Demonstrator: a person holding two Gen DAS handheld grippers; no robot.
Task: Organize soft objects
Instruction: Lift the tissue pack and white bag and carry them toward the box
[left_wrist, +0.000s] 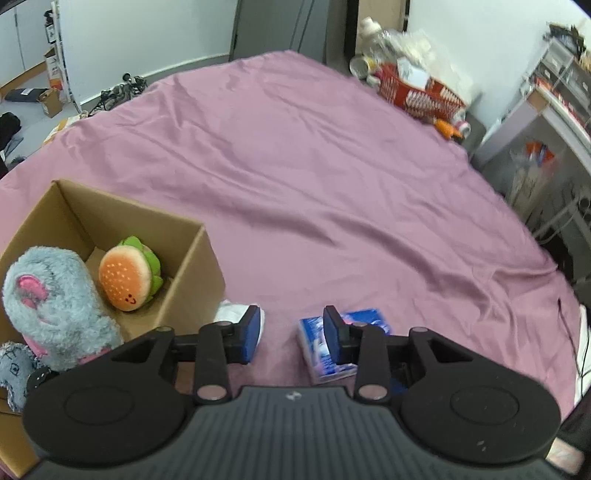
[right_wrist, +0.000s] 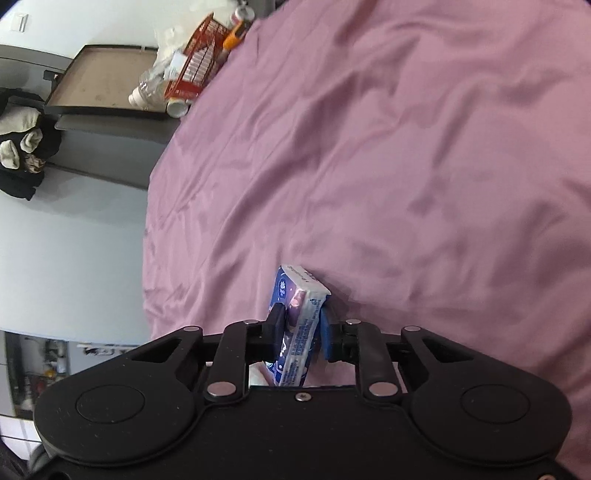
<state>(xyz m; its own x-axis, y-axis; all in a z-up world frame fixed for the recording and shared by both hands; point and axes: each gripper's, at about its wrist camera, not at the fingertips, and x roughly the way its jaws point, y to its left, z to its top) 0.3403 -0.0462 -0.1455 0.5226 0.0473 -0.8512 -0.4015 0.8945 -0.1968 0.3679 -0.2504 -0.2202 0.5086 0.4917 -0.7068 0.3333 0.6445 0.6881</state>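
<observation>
Gripping a blue-and-white tissue pack (right_wrist: 299, 325) between its two pads, the right hand-held gripper (right_wrist: 303, 334) is clamped tight on the packet, which stands on edge between the fingers and juts forward past their tips above a mauve bedsheet (right_wrist: 406, 166). The left hand-held gripper (left_wrist: 293, 334) hangs over the same sheet with its jaws parted and nothing between them; in its view a second blue tissue pack (left_wrist: 317, 354) lies flat on the sheet, partly hidden behind the right-side finger (left_wrist: 334, 334) rather than in the gap. A white crumpled item (left_wrist: 232, 312) sits just behind the left-side finger, too hidden to identify. Beside it, to the left, an open cardboard box (left_wrist: 199, 266) rests on the bed, with a burger plush (left_wrist: 127, 275) inside against its far corner and a grey-and-pink plush animal (left_wrist: 55, 302) leaning at the near side. A red basket (left_wrist: 417, 96) of clutter sits at the bed's far edge.
</observation>
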